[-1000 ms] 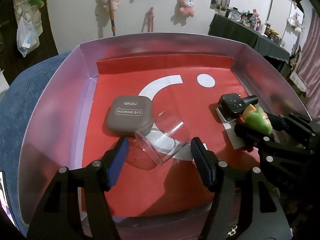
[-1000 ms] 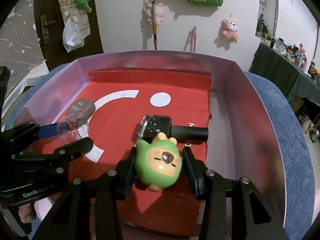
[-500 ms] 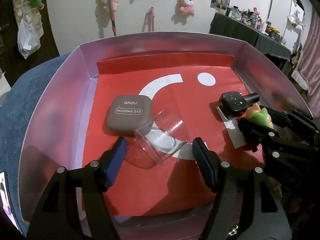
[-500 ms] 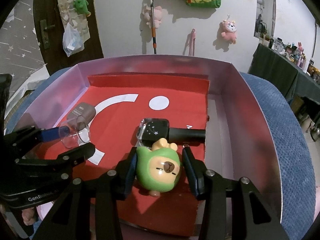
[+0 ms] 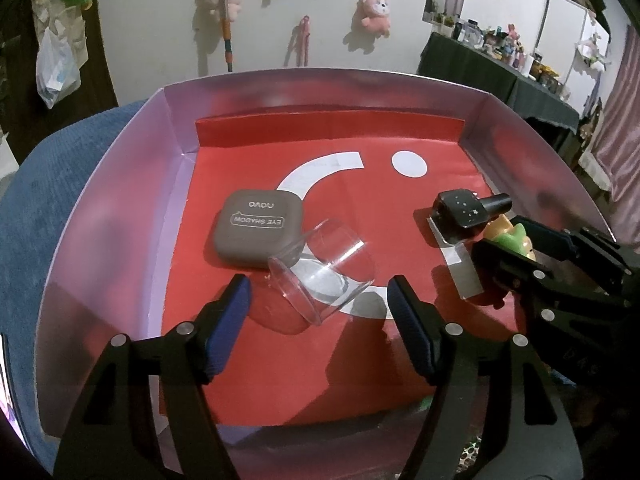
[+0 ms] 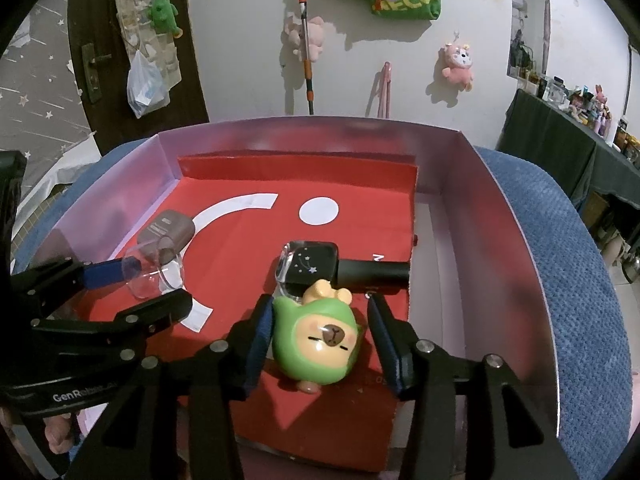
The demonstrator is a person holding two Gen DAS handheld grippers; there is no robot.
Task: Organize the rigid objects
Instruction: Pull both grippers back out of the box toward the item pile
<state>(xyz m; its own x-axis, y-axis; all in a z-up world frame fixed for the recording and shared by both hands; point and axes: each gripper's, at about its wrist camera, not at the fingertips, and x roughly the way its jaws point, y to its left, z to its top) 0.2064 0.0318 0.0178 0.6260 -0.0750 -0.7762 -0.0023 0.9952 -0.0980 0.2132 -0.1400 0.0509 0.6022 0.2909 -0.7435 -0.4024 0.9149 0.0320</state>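
Left gripper (image 5: 318,300) is hovering with fingers spread wide, jaws having just been opening; the clear plastic cup (image 5: 322,270) is lying on its side just ahead of and between the fingertips, rim end closest to them, neither blue pad touching it. Just past the cup, toward the left finger's side, the brown eye shadow case (image 5: 256,232) is lying flat, the cup's far end resting against its near corner. Right gripper (image 6: 320,330) is sitting with fingers parted around the green capybara toy (image 6: 316,336), jaws having just been opening; the toy is lying between the pads, a gap showing at the right pad, and at the left pad I cannot tell whether it is touching, so it reads as let go, not pinched. Directly beyond the right fingertips the black star-print gadget (image 6: 312,266) is lying flat with its black handle pointing off to the right finger's side, the toy's head just beside it. Everything is sitting on the red liner of the purple box (image 5: 128,208), white arc and dot printed further ahead of both finger pairs. In the left wrist view the right gripper is showing off to the right of the left fingers, toy only partly visible behind its finger. Box is resting on blue fabric (image 6: 560,264).
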